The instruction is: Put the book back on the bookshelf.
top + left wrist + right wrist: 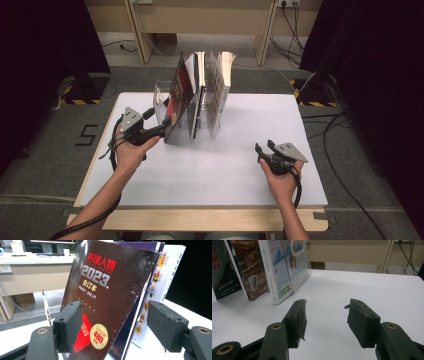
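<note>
Dark book: glossy paper cover. Table: smooth matt white. Jaws: rough matt padding.

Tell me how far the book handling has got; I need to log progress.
Done: three books stand upright in the clear holder. In hand: the left gripper, jaws open, straddles the leaning dark 2023 book, not yet clamped. Left: closing and moving it. The right gripper waits open, apart on the table.

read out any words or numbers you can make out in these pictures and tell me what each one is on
"环球人物": red title on the dark magazine.
"2023": grey, below the title.
"合订本": yellow, under the year.
"480": round gold sticker, low on the same cover.
"5": dark mark on the floor, left of the table.
Small print on the white book, its green logo and the barcode label: too blurred to read.
</note>
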The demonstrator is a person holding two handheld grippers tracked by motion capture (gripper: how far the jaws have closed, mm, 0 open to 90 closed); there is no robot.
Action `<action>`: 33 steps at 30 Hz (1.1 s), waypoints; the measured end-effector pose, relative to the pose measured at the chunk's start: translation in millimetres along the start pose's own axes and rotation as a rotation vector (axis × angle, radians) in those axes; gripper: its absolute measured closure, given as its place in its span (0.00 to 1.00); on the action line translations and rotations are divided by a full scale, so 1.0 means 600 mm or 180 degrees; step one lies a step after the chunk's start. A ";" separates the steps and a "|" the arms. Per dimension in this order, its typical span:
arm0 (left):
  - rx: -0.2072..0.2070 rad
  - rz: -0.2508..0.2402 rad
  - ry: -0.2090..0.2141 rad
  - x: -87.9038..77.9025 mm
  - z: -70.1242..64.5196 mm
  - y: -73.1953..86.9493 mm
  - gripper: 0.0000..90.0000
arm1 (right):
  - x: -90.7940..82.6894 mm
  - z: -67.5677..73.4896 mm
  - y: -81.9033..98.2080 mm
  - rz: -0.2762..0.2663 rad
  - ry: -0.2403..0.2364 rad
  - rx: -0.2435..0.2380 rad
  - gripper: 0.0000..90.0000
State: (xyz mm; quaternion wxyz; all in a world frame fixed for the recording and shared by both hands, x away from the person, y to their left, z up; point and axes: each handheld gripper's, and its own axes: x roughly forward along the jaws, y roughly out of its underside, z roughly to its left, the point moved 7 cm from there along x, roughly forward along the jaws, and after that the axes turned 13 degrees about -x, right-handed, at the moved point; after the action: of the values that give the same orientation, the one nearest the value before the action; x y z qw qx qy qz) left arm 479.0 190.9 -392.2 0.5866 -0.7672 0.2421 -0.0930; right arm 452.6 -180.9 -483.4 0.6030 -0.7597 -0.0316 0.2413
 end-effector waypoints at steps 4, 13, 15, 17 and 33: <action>-0.0001 0.0011 -0.0010 -0.012 0.006 0.005 0.31 | 0.000 0.001 0.000 0.0006 -0.0003 -0.0002 0.54; -0.0079 0.0010 -0.0076 -0.040 0.028 0.019 0.31 | 0.000 0.000 0.001 0.0001 0.0004 -0.0016 0.53; -0.0095 0.0011 -0.0094 -0.046 0.033 0.022 0.31 | 0.001 0.001 0.001 0.0003 -0.0002 -0.0003 0.53; -0.0105 0.0008 -0.0116 -0.053 0.039 0.024 0.31 | 0.001 0.001 0.001 0.0004 -0.0002 -0.0005 0.53; -0.0185 0.0033 -0.0290 -0.096 0.080 0.051 0.31 | 0.001 0.003 0.001 0.0008 -0.0005 -0.0018 0.53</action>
State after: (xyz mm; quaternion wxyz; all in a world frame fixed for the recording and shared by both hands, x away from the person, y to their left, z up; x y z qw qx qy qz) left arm 441.6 254.0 -427.3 0.5749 -0.7861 0.2217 -0.0479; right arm 452.4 -179.0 -484.3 0.6005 -0.7612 -0.0317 0.2426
